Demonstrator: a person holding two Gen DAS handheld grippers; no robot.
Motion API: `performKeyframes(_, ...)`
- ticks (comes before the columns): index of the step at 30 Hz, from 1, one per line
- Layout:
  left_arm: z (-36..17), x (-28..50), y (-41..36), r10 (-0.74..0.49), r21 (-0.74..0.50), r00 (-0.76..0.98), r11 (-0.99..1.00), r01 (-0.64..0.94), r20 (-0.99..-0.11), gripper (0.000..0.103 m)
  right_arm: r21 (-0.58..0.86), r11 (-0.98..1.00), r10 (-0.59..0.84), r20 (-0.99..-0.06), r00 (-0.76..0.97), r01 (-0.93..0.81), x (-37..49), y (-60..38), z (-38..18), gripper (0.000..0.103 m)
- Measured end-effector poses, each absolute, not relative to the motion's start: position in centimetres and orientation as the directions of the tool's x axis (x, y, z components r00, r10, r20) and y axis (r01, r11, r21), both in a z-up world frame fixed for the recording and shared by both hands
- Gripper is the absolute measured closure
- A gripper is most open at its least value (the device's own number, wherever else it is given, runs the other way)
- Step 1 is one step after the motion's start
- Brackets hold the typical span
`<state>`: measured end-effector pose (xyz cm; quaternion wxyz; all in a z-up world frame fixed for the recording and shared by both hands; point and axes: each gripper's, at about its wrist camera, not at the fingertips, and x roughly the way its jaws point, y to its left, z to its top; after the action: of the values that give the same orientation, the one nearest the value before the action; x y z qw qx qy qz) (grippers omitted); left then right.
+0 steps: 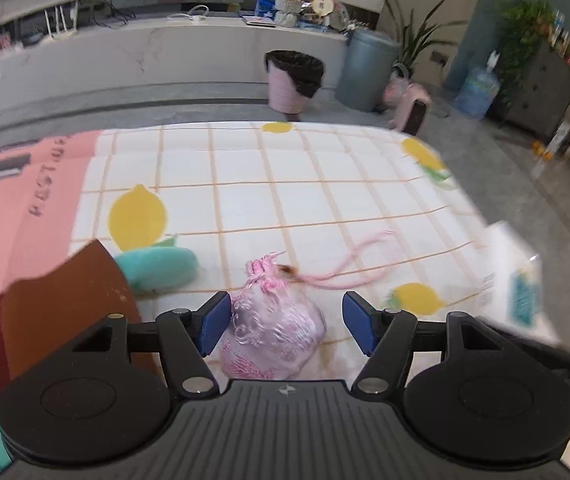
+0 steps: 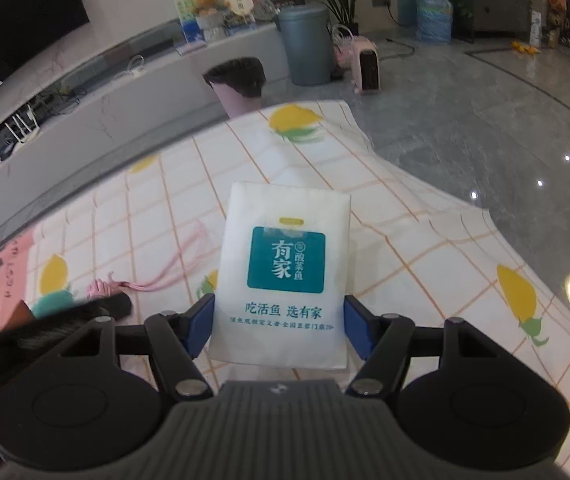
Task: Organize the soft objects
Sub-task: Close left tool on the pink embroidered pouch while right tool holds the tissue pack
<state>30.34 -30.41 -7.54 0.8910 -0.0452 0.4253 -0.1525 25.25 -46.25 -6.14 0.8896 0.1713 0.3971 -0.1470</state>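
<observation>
A pink satin drawstring pouch (image 1: pixel 273 328) lies on the lemon-print tablecloth (image 1: pixel 269 196), its cords (image 1: pixel 349 268) trailing right. My left gripper (image 1: pixel 287 322) is open with the pouch between its blue pads, touching the left pad. A white tissue pack with a teal label (image 2: pixel 285 276) sits between the pads of my right gripper (image 2: pixel 279 326), which is open around it; I cannot tell if the pads press it. A teal plush toy (image 1: pixel 161 266) lies to the left of the pouch. The pouch top (image 2: pixel 103 288) also shows in the right wrist view.
A pink box (image 1: pixel 17 208) and a brown flap (image 1: pixel 69 304) stand at the left. Beyond the table are a pink bin (image 1: pixel 291 80), a grey bin (image 1: pixel 369 68), a pink heater (image 2: pixel 367 66) and a water jug (image 2: pixel 433 16). The table's right edge drops to glossy floor (image 2: pixel 505 120).
</observation>
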Motion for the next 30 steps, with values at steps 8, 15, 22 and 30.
performKeyframes(8, -9.5, 31.3, -30.6, -0.211, -0.110, 0.596, 0.973, 0.201, -0.775, 0.040, 0.165, 0.924, -0.100, -0.769, 0.631, 0.346, 25.1, -45.5, -5.8, 0.036)
performKeyframes(15, -9.1, 30.1, -29.9, -0.243, -0.120, 0.623, 0.965, 0.233, -0.744, 0.046, 0.193, 0.913, -0.082, -0.776, 0.626, 0.359, 24.7, -46.4, -5.7, 0.036)
performKeyframes(22, -8.1, 29.5, -29.2, -0.254, -0.159, 0.634, 0.966, 0.204, -0.731, 0.045, 0.175, 0.920, -0.099, -0.763, 0.638, 0.352, 24.2, -46.4, -5.0, 0.036)
performKeyframes(30, -5.9, 28.6, -28.6, -0.294, -0.188, 0.649, 0.955, 0.230, -0.702, 0.045, 0.186, 0.909, -0.114, -0.752, 0.650, 0.374, 23.0, -47.5, -4.6, 0.036)
